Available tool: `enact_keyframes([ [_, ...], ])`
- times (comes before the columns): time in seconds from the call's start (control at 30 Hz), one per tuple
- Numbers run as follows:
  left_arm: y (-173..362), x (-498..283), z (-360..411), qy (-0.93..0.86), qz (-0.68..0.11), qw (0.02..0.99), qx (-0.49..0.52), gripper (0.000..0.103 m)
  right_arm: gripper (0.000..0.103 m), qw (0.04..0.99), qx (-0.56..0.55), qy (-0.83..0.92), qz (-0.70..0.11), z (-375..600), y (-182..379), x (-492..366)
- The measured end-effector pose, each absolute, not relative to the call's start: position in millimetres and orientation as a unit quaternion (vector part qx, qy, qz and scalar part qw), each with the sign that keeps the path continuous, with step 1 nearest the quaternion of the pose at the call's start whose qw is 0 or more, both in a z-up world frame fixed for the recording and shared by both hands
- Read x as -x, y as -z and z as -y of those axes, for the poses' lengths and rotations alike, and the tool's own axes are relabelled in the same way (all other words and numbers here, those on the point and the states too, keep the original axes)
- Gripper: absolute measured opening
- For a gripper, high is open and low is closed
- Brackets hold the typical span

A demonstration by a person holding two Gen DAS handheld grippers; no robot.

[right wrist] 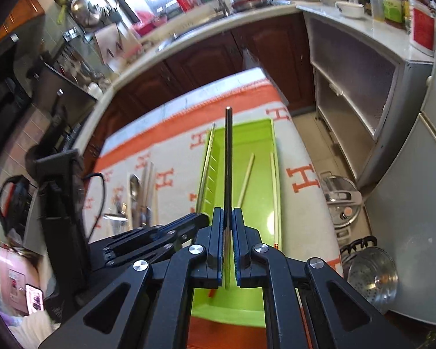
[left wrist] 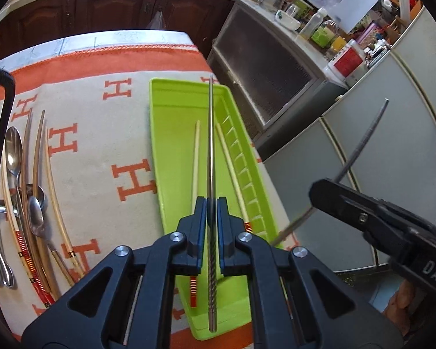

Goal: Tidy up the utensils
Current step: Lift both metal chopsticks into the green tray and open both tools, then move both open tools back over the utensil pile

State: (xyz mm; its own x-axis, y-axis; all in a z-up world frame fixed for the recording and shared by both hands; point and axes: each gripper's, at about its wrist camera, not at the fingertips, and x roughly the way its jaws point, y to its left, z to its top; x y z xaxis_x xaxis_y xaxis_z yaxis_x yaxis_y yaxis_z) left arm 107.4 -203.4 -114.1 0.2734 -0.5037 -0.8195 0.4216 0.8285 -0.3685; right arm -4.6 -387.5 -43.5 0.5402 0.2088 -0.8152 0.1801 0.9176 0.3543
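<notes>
A lime green tray [left wrist: 171, 157] lies on the orange-patterned cloth, also in the right wrist view [right wrist: 261, 133]. Two pale chopsticks with red ends [left wrist: 195, 157] lie inside it. My left gripper [left wrist: 211, 203] is shut on a metal chopstick [left wrist: 211, 133] held above the tray, pointing forward. My right gripper [right wrist: 227, 213] is shut on another metal chopstick [right wrist: 228, 157], also above the tray. The right gripper shows in the left wrist view [left wrist: 328, 195] at the tray's right, its chopstick [left wrist: 363, 145] sticking up. The left gripper's fingers [right wrist: 189, 224] show beside the right one.
A pile of spoons, forks and wooden chopsticks [left wrist: 29, 192] lies on the cloth left of the tray. A black cable [left wrist: 0, 145] runs at the far left. Kitchen cabinets [left wrist: 264, 69], a counter and a fridge [left wrist: 363, 133] stand beyond the table's right edge. Pots [right wrist: 372, 276] sit on the floor.
</notes>
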Motion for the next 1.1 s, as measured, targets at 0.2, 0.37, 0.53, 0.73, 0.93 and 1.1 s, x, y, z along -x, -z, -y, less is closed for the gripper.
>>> enact_keyframes([
  [0.2,122,-114,193,0.270,-0.539,0.798,0.027,0.005,0.015,0.833,-0.189,-0.013,-0.520,367,94,-44],
  [0.37,119,-110,166,0.234,-0.538,0.810,0.006,0.017,0.050,0.837,-0.177,-0.017,-0.517,352,112,-64],
  [0.53,114,-102,129,0.198,-0.528,0.826,-0.003,0.033,0.050,0.836,-0.176,-0.030,-0.518,336,114,-70],
  [0.73,104,-92,97,0.181,-0.518,0.836,0.001,0.034,0.050,0.839,-0.184,-0.042,-0.510,322,102,-54],
  [0.93,89,-78,82,0.171,-0.497,0.851,-0.001,0.034,0.050,0.841,-0.172,-0.058,-0.510,300,96,-35],
  [1.1,80,-66,71,0.155,-0.482,0.862,-0.017,0.034,0.050,0.844,-0.156,-0.073,-0.509,278,88,-23],
])
